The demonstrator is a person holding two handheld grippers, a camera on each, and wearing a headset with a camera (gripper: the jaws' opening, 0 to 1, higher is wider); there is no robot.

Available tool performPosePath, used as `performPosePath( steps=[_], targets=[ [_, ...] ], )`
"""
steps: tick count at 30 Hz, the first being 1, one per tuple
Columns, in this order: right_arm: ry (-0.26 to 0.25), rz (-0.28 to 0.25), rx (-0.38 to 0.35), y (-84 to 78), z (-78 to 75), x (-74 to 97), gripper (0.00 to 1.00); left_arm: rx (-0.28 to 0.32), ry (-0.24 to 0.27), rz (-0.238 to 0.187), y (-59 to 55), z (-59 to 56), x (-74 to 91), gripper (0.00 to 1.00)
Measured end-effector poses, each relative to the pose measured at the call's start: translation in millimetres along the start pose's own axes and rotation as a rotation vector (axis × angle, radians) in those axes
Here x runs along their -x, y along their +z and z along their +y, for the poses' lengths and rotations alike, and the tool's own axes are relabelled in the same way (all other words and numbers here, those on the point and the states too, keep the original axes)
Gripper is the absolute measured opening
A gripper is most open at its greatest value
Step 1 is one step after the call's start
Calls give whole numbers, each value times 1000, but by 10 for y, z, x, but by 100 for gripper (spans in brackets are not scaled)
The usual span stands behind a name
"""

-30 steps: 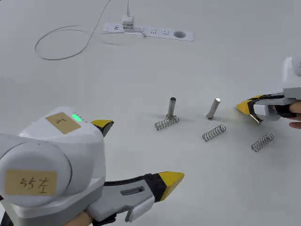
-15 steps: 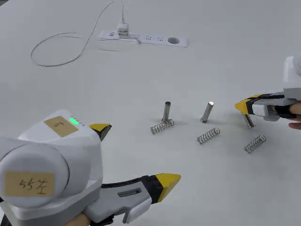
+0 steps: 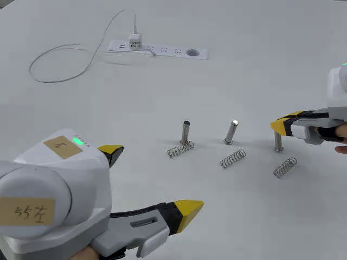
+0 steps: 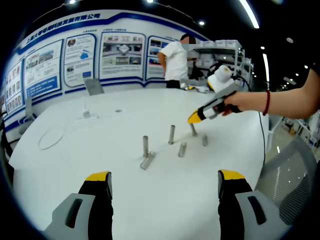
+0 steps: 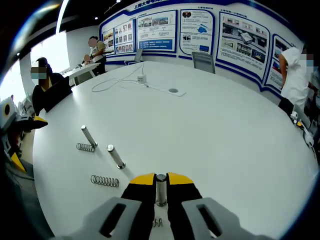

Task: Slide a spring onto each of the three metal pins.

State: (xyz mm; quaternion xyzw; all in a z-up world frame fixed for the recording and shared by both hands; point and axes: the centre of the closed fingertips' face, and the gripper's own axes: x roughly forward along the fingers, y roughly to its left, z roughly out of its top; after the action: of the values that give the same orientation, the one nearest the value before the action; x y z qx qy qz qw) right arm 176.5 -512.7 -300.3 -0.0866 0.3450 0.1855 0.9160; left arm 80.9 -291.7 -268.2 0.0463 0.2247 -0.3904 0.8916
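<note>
Rightmost pin (image 3: 278,142) stands upright on the white table (image 3: 244,70), its top clamped between the jaws of the right gripper (image 3: 281,126). Middle pin (image 3: 231,131) and left pin (image 3: 185,131) stand free. Right spring (image 3: 285,167), middle spring (image 3: 232,158) and left spring (image 3: 180,149) lie loose on the tabletop, none threaded. The left gripper (image 3: 150,180) is spread and empty. The spring probably needs the pin's top free, so grip lower and keep it vertical.

- Head view: high, looking forward and down across the worktop (image 3: 260,70).
- Left gripper view: low, well back from the pins (image 4: 171,134).
- Right gripper view: close on the end pin (image 5: 160,189); all three views share the pins.
</note>
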Motion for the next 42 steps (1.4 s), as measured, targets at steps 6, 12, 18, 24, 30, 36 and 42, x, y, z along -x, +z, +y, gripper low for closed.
performPosePath(
  steps=[6,12,18,24,30,36,42],
  targets=[
    [-5,-2,-4,-6,4,41,8,-9,-2,-5,15,-10,2,88],
    [-20,10,-16,-40,-8,66,9,-17,-1,-6,21,-11,6,88],
    [-31,7,-53,-60,-50,69,9,-24,-1,-7,26,-17,7,87],
    [-35,16,-54,-82,-46,79,9,-26,2,-7,29,-12,9,87],
    [-36,22,-51,-90,-39,81,9,-28,-2,-6,27,-20,6,87],
    [-34,22,-56,-90,-33,80,9,-25,3,-7,28,-7,11,86],
    [-43,22,-47,-83,-25,79,9,-18,2,-12,33,-4,13,86]
  ],
)
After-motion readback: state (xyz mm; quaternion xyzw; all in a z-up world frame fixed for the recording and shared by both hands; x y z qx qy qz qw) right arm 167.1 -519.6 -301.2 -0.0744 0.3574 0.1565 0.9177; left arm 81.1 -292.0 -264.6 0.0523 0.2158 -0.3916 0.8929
